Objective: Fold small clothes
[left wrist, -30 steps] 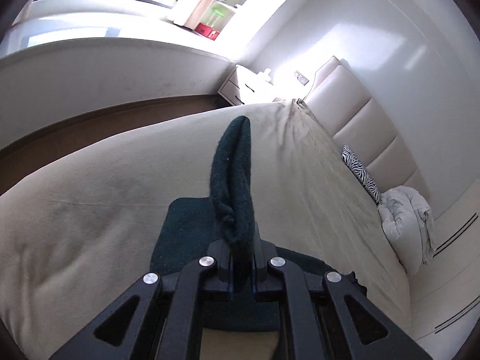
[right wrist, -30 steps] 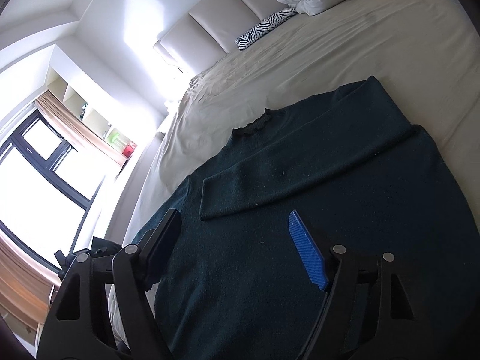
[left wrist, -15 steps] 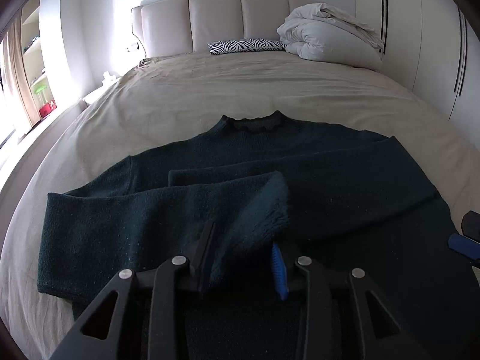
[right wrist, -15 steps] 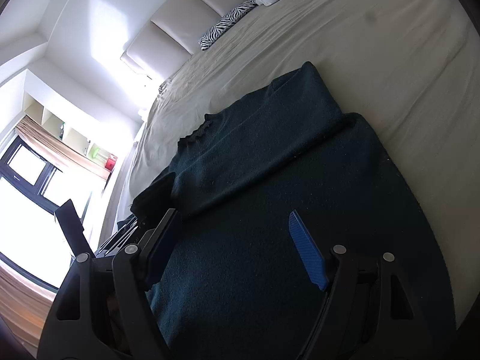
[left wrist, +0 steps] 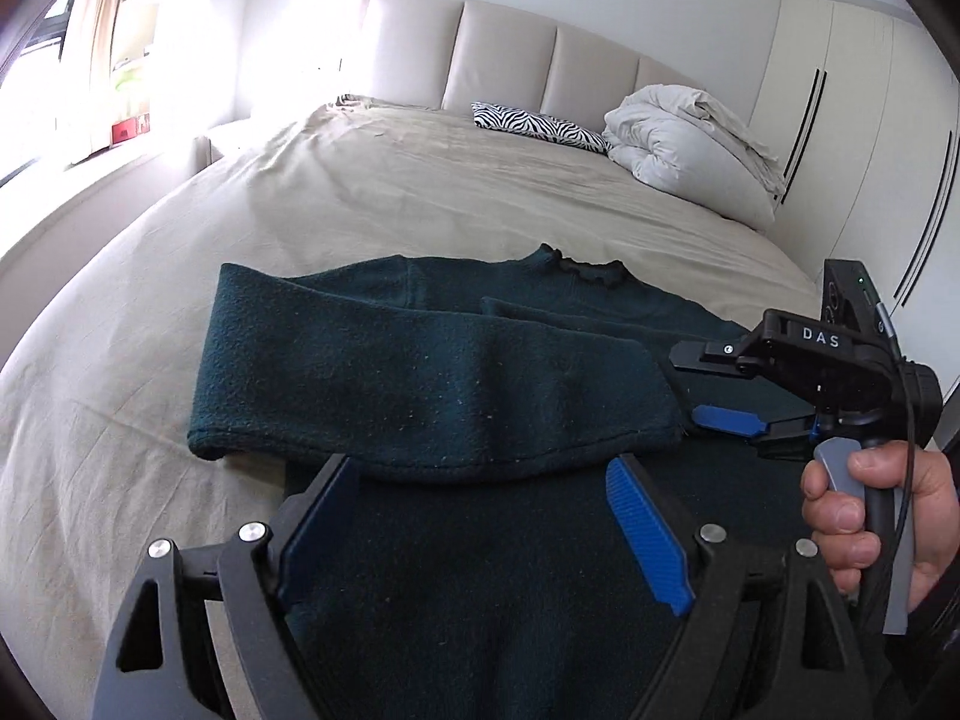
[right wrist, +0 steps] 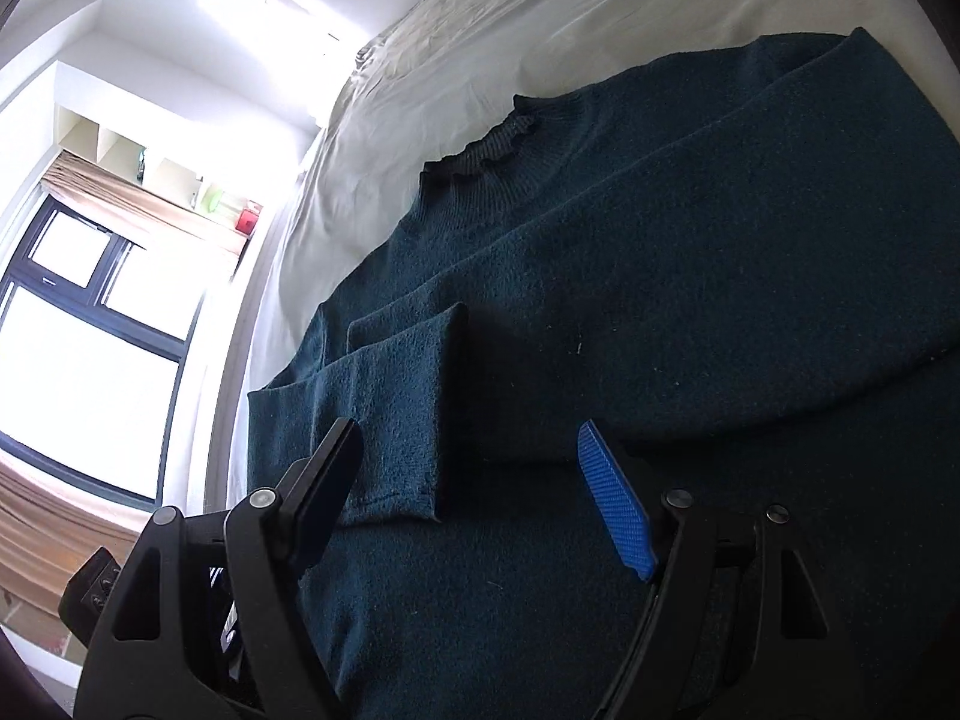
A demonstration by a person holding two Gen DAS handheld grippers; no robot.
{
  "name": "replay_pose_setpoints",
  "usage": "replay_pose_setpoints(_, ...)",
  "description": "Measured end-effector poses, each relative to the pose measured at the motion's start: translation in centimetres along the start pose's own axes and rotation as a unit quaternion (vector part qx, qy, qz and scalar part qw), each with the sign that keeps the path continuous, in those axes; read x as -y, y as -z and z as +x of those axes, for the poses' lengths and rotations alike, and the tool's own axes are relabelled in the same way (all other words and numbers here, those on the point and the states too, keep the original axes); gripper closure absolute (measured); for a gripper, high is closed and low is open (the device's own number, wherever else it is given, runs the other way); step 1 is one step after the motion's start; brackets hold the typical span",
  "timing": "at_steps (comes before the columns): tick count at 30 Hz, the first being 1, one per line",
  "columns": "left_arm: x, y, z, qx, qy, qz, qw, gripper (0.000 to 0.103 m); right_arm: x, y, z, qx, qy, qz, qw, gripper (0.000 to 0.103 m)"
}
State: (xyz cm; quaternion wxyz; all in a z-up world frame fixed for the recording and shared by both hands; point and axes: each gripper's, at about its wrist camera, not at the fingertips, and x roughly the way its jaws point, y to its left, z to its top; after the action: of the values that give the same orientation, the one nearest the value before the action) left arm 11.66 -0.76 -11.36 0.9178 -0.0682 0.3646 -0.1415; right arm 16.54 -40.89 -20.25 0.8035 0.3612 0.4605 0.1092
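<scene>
Left gripper (left wrist: pixel 480 516) is letting go: a second ago it was clamped on the left sleeve (left wrist: pixel 420 384), held up off the bed; now its jaws are opening, nothing between the pads, and the sleeve is lying flat across the sweater (right wrist: pixel 690 276) chest. Right sleeve (right wrist: pixel 660 222) is already lying folded across, above it (cuffs overlapping near the middle). Right gripper (right wrist: pixel 474 486) is hanging spread wide over the lower body of the sweater, gripping nothing; its opening is unchanged from a second ago. Sweater is sitting face-up on the beige bed (left wrist: pixel 420 192), collar (left wrist: pixel 582 267) toward the headboard. So both sleeves are looking done; next is probably the hem-to-collar fold, needing both grippers down at the hem.
</scene>
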Motion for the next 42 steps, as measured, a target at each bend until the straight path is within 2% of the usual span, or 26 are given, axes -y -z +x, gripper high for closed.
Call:
replay_pose_setpoints(3,-4.0,-0.9,-1.1,0.010,-0.001,-0.060,0.9981,0.018,-0.9,-1.1,2.4,-0.011,0.008,0.005,1.000,0.034)
replay_pose_setpoints(5,-6.1,-1.5,-1.5,0.016,-0.013,-0.081,0.9965,0.023,-2.2,-1.5,3.6,-0.022,0.024,-0.010,0.999,0.056)
replay_pose_setpoints(7,-7.6,-1.9,-1.8,0.023,-0.024,-0.092,0.9952,0.023,-3.7,-1.6,4.4,-0.034,0.052,-0.041,0.997,0.068)
replay_pose_setpoints(9,-8.7,-2.0,-1.9,0.026,-0.024,-0.106,0.9938,0.023,-5.1,-1.3,5.0,-0.044,0.065,-0.067,0.995,0.068)
replay_pose_setpoints(12,-9.3,-2.1,-1.8,0.024,-0.024,-0.111,0.9932,0.028,-6.1,-1.0,6.1,-0.056,0.084,-0.090,0.991,0.069)
replay_pose_setpoints(14,-9.9,-2.3,-1.7,0.021,-0.017,-0.120,0.9924,0.030,-6.5,-1.0,6.2,-0.055,0.097,-0.102,0.989,0.094)
replay_pose_setpoints(15,-10.1,-2.4,-1.7,0.020,-0.015,-0.121,0.9923,0.031,-6.6,-1.2,5.8,-0.052,0.097,-0.106,0.988,0.096)
replay_pose_setpoints(19,-10.7,-3.4,-1.0,0.015,-0.016,-0.119,0.9926,0.042,-7.0,-2.6,2.7,-0.018,0.102,-0.133,0.986,0.096)
replay_pose_setpoints(22,-10.5,-4.6,0.2,0.004,-0.014,-0.115,0.9932,0.049,-5.6,-4.3,0.3,-0.004,0.113,-0.137,0.984,0.097)
replay_pose_setpoints(28,-9.8,-7.6,3.9,-0.017,-0.023,-0.100,0.9946,0.050,-2.6,-6.5,-2.1,0.007,0.138,-0.141,0.980,0.097)
replay_pose_setpoints(32,-10.4,-8.9,7.9,-0.059,-0.041,-0.109,0.9915,0.050,-0.4,-6.5,-3.5,0.017,0.148,-0.134,0.980,0.097)
replay_pose_setpoints(36,-10.1,-9.6,11.6,-0.086,-0.067,-0.087,0.9902,0.050,1.1,-6.4,-2.7,0.008,0.147,-0.130,0.981,0.096)
replay_pose_setpoints(39,-10.1,-10.0,13.0,-0.087,-0.075,-0.086,0.9897,0.061,1.8,-6.4,-1.9,0.006,0.147,-0.133,0.980,0.096)
replay_pose_setpoints(41,-9.9,-9.9,13.6,-0.090,-0.074,-0.083,0.9898,0.082,2.3,-6.5,-1.6,0.005,0.145,-0.127,0.981,0.096)
replay_pose_setpoints(42,-9.6,-9.8,13.8,-0.090,-0.074,-0.078,0.9901,0.086,2.5,-6.5,-1.4,0.004,0.144,-0.126,0.981,0.096)
